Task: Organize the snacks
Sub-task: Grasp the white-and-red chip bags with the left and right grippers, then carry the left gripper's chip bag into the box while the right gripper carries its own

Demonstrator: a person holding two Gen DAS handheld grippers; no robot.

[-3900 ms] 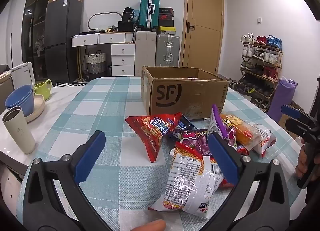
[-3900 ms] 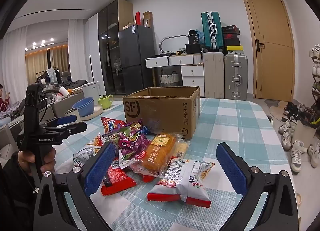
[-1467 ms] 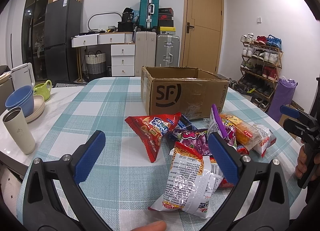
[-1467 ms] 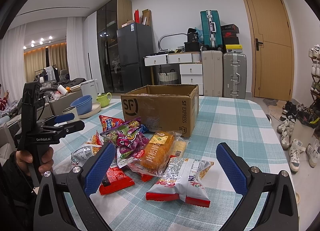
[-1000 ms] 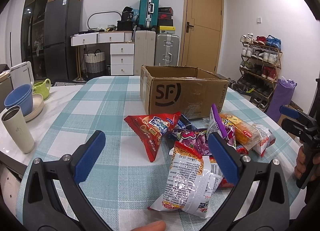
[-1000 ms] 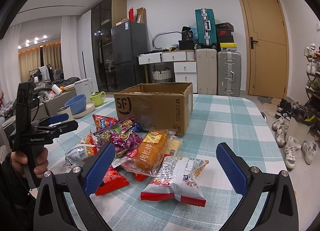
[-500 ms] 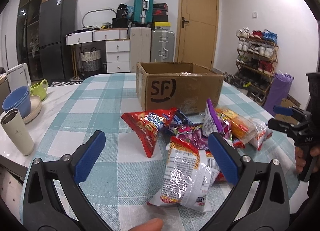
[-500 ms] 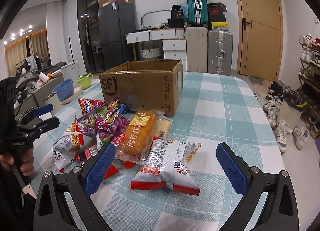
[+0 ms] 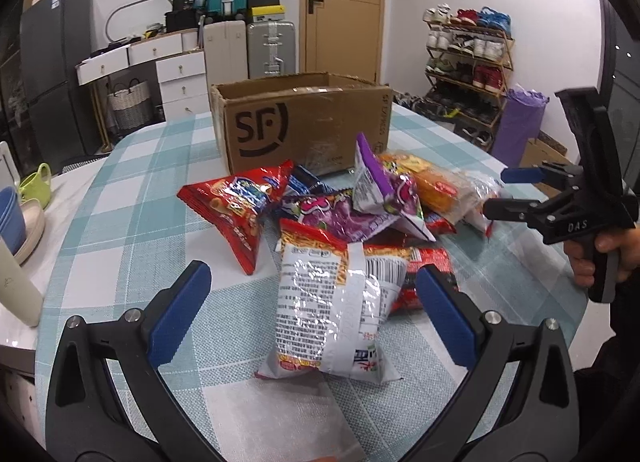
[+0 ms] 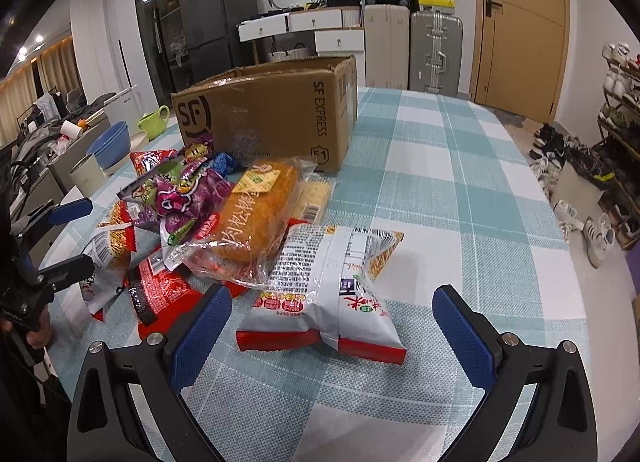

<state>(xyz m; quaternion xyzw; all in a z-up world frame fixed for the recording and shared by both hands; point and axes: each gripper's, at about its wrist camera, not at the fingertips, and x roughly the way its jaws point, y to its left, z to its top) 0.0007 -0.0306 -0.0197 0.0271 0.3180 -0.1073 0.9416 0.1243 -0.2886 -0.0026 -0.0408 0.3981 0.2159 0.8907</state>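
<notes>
A pile of snack bags lies on the checked tablecloth in front of an open cardboard box (image 9: 304,121) (image 10: 272,113). My left gripper (image 9: 312,302) is open, its blue pads either side of a silver and red noodle bag (image 9: 336,302). Beyond it lie a red chip bag (image 9: 232,205), purple candy bags (image 9: 360,201) and an orange bread pack (image 9: 432,185). My right gripper (image 10: 332,326) is open around another silver and red noodle bag (image 10: 328,286). The bread pack (image 10: 256,217) and purple bags (image 10: 180,189) sit just behind it.
Blue bowls (image 9: 10,217), a green mug (image 9: 36,185) and a beige cup (image 9: 14,286) stand at the table's left edge. The right gripper (image 9: 532,197) shows in the left view, held by a hand. A shoe rack (image 9: 468,57) and suitcases (image 9: 248,45) stand beyond the table.
Both grippers have tilted down and moved closer to the table. Each noodle bag now sits larger and more centred between the open fingers. Nothing has been picked up.
</notes>
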